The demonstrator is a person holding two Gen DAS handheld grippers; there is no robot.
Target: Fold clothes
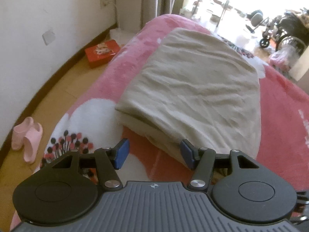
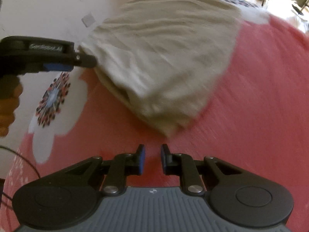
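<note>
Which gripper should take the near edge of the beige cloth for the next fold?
Probably left. The left gripper stands open right at the folded beige cloth's near edge, one pad by the hem. The right gripper is open only narrowly, over bare pink blanket short of the corner.

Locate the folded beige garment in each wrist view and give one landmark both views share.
Left wrist view: the folded beige garment fills the centre, its near edge by the left gripper.
Right wrist view: the garment lies upper centre, its near corner just beyond the right gripper.
Shared landmark: the pink flowered blanket beneath it.
</note>
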